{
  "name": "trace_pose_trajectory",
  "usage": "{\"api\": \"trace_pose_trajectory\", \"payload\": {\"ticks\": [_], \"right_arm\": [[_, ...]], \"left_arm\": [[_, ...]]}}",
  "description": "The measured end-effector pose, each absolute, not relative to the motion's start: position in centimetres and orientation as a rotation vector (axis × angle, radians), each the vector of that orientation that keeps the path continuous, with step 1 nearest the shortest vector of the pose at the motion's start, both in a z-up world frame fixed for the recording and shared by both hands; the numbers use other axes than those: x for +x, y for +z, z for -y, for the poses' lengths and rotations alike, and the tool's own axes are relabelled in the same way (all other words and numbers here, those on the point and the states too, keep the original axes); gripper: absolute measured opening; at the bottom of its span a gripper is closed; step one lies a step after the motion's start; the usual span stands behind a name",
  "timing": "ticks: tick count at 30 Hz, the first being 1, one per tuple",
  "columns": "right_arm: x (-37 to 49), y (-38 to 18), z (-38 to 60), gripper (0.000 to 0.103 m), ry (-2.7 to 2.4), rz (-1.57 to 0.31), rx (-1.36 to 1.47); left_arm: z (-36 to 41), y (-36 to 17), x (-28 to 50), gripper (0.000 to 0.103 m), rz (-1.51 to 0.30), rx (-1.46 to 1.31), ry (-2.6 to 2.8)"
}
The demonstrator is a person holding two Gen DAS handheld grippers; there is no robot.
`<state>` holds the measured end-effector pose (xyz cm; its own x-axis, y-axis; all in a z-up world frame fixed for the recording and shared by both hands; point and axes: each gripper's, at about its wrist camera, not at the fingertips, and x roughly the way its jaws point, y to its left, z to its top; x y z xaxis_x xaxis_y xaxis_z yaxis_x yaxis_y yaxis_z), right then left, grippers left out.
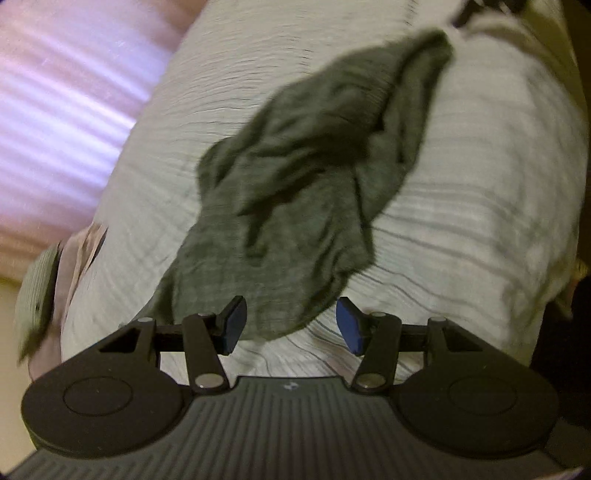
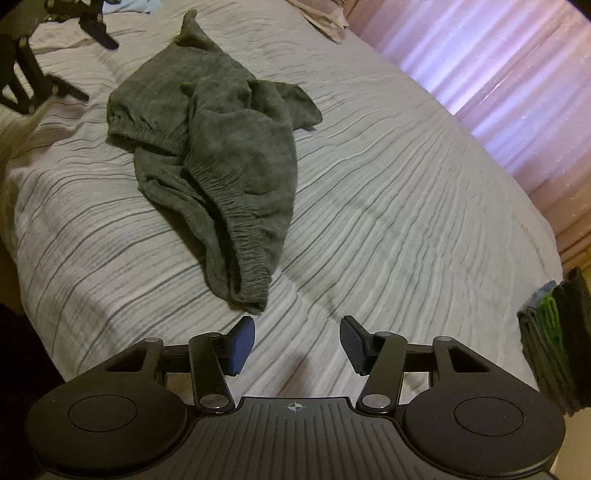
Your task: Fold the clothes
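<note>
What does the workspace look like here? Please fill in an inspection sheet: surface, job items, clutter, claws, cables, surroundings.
Surface: bed with a white ribbed bedspread with thin grey stripes, wrinkled.
Job's things: one crumpled dark grey knit garment with elastic gathered hems, lying unfolded mid-bed.
Clutter: stack of folded dark and green fabrics at the bed's edge; pale pink cloth at the far end.
Grippers: left claw open, the garment's near edge between its pads, not pinched; right claw open, over bare bedspread just short of the garment's hem.
Cables: nothing seen.
Surroundings: pink pleated curtain, backlit, beside the bed.
</note>
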<state>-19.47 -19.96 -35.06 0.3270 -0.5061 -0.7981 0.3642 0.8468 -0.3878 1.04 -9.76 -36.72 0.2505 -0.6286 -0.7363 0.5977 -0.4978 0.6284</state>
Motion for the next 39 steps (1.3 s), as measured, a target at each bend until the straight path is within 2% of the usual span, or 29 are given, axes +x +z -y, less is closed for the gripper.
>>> {"api": "trace_pose_trajectory", "payload": {"ticks": [7,8,9,10,18,20,22,23,29,39], "right_arm": [[-18.8,-35.7,19.8,0.055,-0.613,-1.114,-0.111],[-18.8,-35.7,19.8,0.055,-0.620,-1.112,-0.107],[-18.7,-35.7,19.8,0.055,-0.629,-1.111,-0.106],[-18.5,-35.7,19.8,0.055,-0.635,-1.108,-0.104],[-17.1,-36.4,20.4,0.053,-0.640,-1.108,-0.104],[-16.6,-36.9,20.7,0.017,-0.631,-1.113,-0.094],[-16.2,-36.5,21.0,0.013,-0.626,-1.089,-0.078],[-16.1,-36.0,21.1,0.000,-0.623,-1.063,-0.068],[-16.7,-29.1,23.3,0.000,-0.731,-0.802,0.058],[-20.5,-16.5,26.2,0.000,-0.894,-0.491,0.067]], "left_arm": [[10.7,-41.1,2.2,0.049,0.193,1.586,-1.553],[10.8,-41.6,2.4,0.040,0.217,1.591,-1.566],[11.0,-42.0,2.6,0.016,0.236,1.598,-1.575],[11.2,-42.2,2.9,0.007,0.244,1.601,-1.580],[14.0,-38.8,6.5,0.006,0.160,1.399,-1.526],[14.8,-38.0,7.4,0.006,0.127,1.363,-1.509],[15.5,-37.0,8.1,0.006,0.089,1.322,-1.493],[15.8,-36.4,8.4,0.006,0.071,1.300,-1.485],[17.4,-30.0,10.3,0.006,-0.004,1.107,-1.442],[17.2,-16.1,10.5,0.006,0.035,0.805,-1.378]]}}
